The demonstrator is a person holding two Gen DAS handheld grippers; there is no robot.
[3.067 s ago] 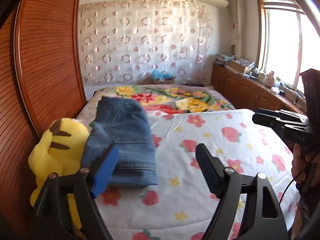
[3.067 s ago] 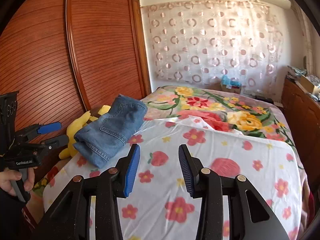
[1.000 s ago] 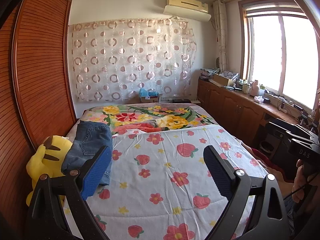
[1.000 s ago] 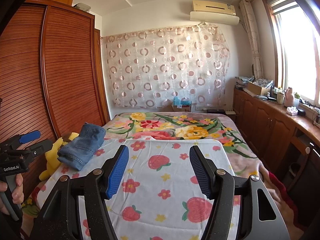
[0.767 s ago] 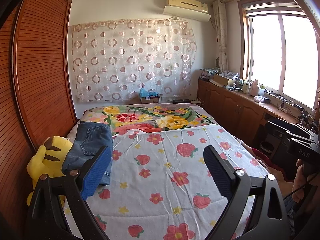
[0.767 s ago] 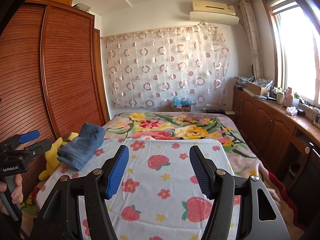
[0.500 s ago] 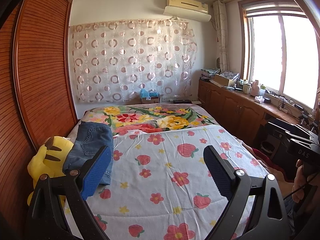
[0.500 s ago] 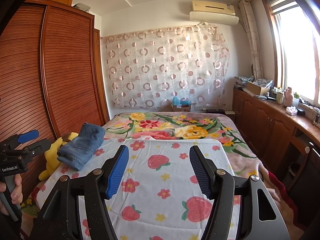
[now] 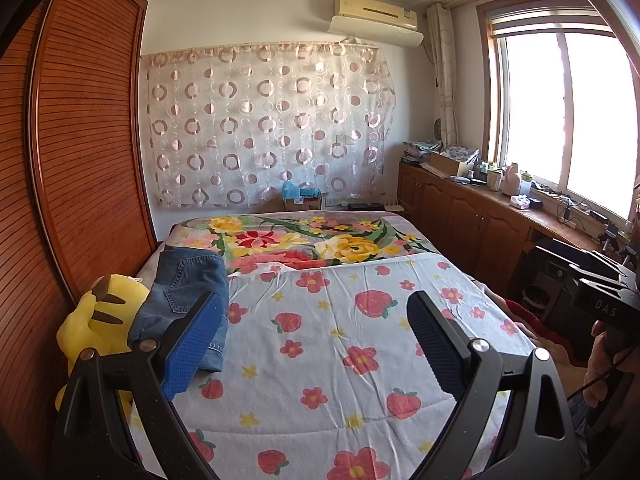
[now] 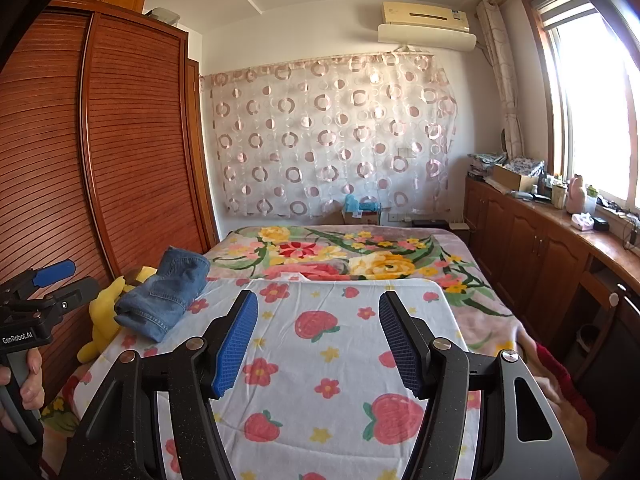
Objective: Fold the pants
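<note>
Left wrist view: one folded pair of denim pants (image 9: pixel 182 296), soft and faded blue with stitched seams, lying on the strawberry-print sheet (image 9: pixel 328 344) at its left edge. Just left of the pants, one yellow plush toy (image 9: pixel 96 324), fuzzy and rounded. Two claws, both gaping and empty: left claw (image 9: pixel 316 344) over the sheet, right claw (image 10: pixel 318 340) likewise, each with textured blue pads.

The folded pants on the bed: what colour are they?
Blue denim pants, clearest in the right wrist view.
</note>
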